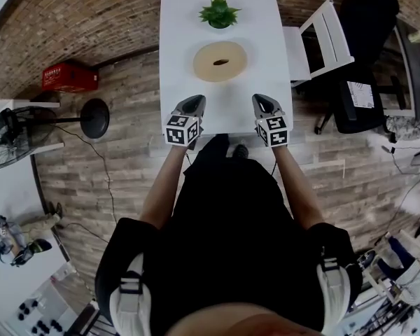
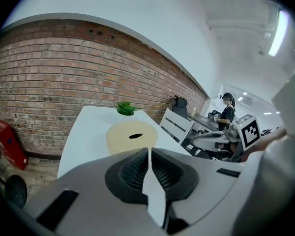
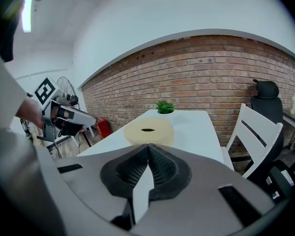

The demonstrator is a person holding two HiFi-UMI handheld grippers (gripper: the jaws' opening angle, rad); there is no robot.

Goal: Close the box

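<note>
Both shut, empty: left tongs [image 1: 193, 101], right tongs [image 1: 262, 101].
They hang over the near edge of the table [image 1: 182, 33], jaws pressed together on nothing. Round box [image 1: 220, 61] sits just ahead, midway between the two, plant [image 1: 219, 12] beyond it. Lid looks seated already, so probably approach or finish. Any next move calls for reaching forward and pressing the top down evenly.

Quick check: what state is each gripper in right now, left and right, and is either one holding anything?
left gripper: closed, jaws together, holding nothing.
right gripper: closed, jaws together, holding nothing.
</note>
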